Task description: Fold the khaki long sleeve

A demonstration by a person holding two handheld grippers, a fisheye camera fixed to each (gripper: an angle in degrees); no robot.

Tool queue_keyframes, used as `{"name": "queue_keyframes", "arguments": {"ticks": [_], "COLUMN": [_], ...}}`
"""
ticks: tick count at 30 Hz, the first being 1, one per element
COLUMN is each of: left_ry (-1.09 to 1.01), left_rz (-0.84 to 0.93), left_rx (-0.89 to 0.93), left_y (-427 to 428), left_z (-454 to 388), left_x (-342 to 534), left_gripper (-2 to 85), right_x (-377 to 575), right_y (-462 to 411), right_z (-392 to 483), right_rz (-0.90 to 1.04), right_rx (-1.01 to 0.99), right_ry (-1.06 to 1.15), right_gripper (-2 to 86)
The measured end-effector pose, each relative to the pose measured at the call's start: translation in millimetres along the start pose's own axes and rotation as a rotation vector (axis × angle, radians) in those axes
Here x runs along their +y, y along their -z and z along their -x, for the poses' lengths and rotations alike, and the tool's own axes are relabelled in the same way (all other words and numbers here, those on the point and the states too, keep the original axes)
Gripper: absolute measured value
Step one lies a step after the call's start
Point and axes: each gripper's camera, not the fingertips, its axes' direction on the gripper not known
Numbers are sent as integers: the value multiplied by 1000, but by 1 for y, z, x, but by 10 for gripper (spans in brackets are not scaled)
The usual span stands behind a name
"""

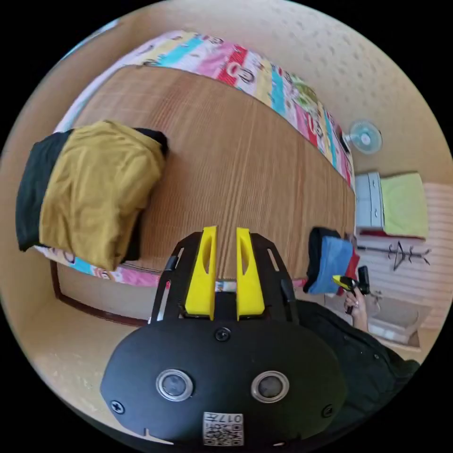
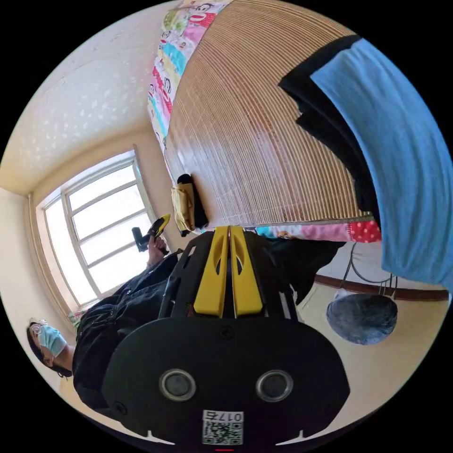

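- The left claw (image 1: 225,257) hangs in the air over the near edge of the bed (image 1: 245,155), its yellow jaws a little apart and holding nothing.
- The right claw (image 2: 228,264) has its jaws almost together, also empty.
- The khaki long sleeve (image 1: 94,193) lies folded on a black garment (image 1: 33,188) at about 9 o'clock in the left gripper view, on the bed's woven mat.
- A blue garment (image 2: 401,160) tops another pile, seemingly on dark clothes, at 2 o'clock in the right gripper view.
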Motion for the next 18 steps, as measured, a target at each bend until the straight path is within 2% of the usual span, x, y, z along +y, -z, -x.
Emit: {"name": "queue_keyframes", "arguments": {"ticks": [5,7,10,13,16,18], "left_ry": [101,127,144,124,86,76], "left_rz": [-230,-247,-197,-119,-1,169], "left_rx": [-84,-80,-7,-16,-90,-115], "left_y": [46,51,43,24,-10,-53], "left_z": [59,79,109,129,146,166], "left_x": [5,2,-11,-28,-45,-54], "left_gripper": [82,87,93,98,102,99], "right_x": [-31,-40,-48,-49,-39,-29], "right_y": [-48,-75,-115,-155,-188,-205], "right_z": [79,105,129,152,168,170], "right_rz": [20,17,24,29,24,34], "right_rx": [19,38,26,-24,-42,-23], "right_ry": [95,98,93,116,143,139], "right_gripper": [4,3,4,4,3,3]}}
